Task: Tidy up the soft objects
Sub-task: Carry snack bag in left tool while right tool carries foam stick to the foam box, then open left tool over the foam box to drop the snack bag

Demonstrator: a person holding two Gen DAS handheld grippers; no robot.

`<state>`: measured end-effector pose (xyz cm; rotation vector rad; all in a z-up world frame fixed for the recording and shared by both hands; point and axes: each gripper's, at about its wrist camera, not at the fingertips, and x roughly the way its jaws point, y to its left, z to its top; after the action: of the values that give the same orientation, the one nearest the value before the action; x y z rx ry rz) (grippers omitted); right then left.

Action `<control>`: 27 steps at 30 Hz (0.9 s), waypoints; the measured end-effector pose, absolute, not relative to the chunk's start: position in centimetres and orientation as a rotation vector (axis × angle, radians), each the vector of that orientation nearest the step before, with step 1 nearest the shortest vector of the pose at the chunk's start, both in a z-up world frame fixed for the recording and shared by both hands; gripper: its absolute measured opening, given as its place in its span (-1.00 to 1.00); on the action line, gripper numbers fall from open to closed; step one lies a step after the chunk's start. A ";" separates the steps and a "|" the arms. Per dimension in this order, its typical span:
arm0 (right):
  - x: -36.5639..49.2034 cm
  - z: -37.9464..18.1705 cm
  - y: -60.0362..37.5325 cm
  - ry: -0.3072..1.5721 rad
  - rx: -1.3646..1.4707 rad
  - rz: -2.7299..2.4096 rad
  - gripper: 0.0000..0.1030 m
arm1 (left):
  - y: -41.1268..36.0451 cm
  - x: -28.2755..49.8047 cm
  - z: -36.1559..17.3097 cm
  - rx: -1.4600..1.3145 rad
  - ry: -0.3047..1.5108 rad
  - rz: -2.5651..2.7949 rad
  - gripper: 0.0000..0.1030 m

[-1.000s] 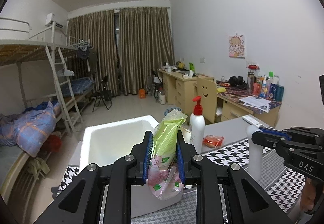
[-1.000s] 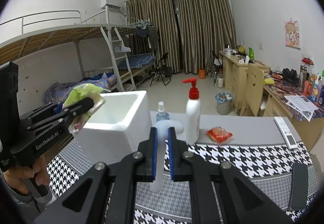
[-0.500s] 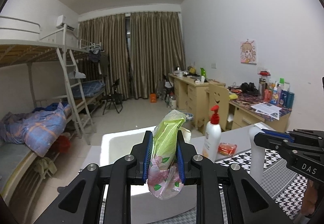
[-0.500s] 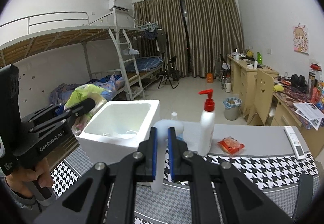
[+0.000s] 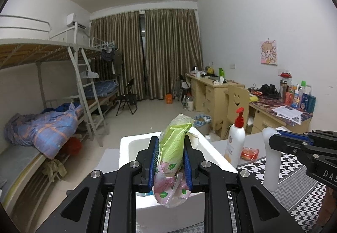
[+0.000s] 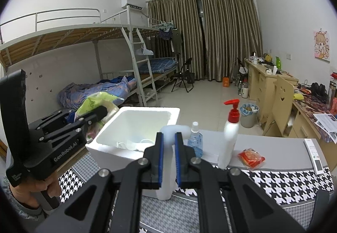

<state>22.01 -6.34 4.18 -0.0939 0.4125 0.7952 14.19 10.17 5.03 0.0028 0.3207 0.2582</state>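
Observation:
My left gripper is shut on a soft green and pink floral plastic pack and holds it just in front of the open white foam box. From the right wrist view the left gripper and the pack sit at the box's left edge. My right gripper is shut on a translucent white bottle that stands over the houndstooth cloth just right of the box; it also shows in the left wrist view.
A white pump bottle with a red top, a small blue spray bottle, a red snack packet and a remote stand on the grey table behind. Bunk beds stand at the left, desks along the right wall.
Both grippers have risen and tilted so the table sits lower in view. The left gripper has shifted left relative to the foam box. Both grips are unchanged.

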 end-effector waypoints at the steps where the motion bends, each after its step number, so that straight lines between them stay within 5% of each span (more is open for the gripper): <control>1: 22.0 4.2 -6.2 0.413 -0.097 0.796 -0.75 | 10.3 14.3 5.0 0.002 0.326 0.258 -0.54; 18: 22.2 4.2 -4.0 0.421 -0.138 0.789 -0.74 | 11.9 17.7 4.1 -0.027 0.385 0.269 -0.52; 20: 22.2 4.2 -4.1 0.421 -0.138 0.787 -0.74 | 12.0 18.3 4.0 -0.024 0.395 0.266 -0.37; 22: 22.1 4.2 -4.1 0.420 -0.140 0.785 -0.74 | 12.1 18.5 3.8 -0.027 0.398 0.264 0.12; 27: 22.0 4.4 -4.1 0.410 -0.142 0.781 -0.74 | 12.4 18.5 3.8 -0.027 0.385 0.260 0.72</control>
<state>22.02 -4.11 4.38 -0.1420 0.4097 0.7811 18.46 12.43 3.76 -0.0269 0.3853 0.2604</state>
